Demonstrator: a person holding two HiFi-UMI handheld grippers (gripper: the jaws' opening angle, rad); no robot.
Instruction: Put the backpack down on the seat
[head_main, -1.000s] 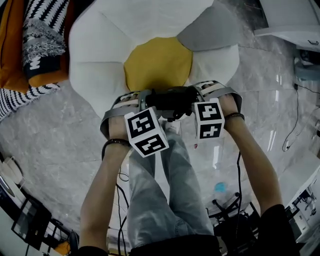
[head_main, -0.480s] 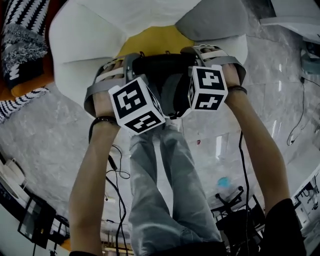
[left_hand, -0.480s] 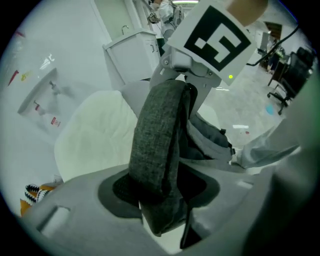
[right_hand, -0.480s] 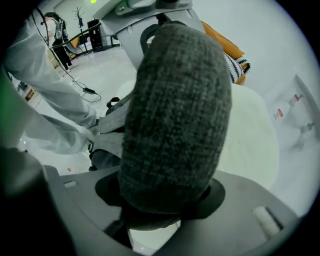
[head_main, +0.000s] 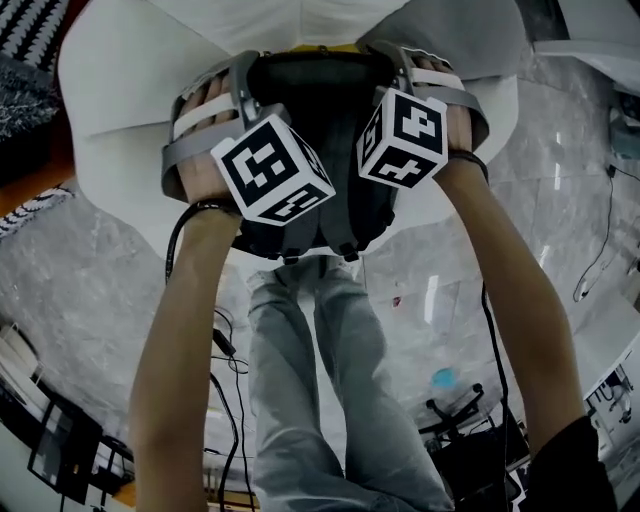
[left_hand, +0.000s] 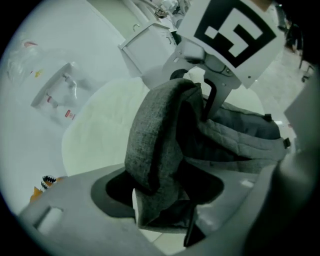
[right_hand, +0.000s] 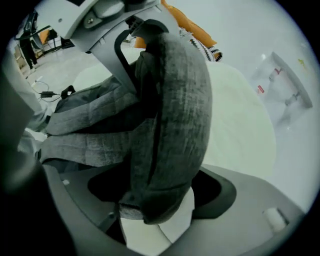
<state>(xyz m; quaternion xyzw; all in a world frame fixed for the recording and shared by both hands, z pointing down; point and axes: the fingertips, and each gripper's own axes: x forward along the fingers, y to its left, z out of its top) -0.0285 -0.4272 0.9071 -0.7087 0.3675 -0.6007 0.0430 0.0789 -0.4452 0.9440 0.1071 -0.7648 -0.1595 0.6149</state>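
A dark grey backpack hangs between my two grippers over a white petal-shaped seat, and it hides most of the seat's yellow centre. My left gripper has a grey shoulder strap lying between its jaws. My right gripper has the other strap between its jaws. Both pairs of jaws have just been opening and now stand wide, with the straps draped loosely in them. The backpack's body sags toward the white cushion. Whether its bottom touches the seat is hidden.
Striped and orange cushions lie at the far left of the seat. The person's jeans-clad legs stand on a marble floor with cables, a blue scrap and a black stand base. White furniture sits at the far right.
Both grippers have carried the backpack forward and down over the seat. It now covers the yellow centre that showed before. The hands have tipped further downward.
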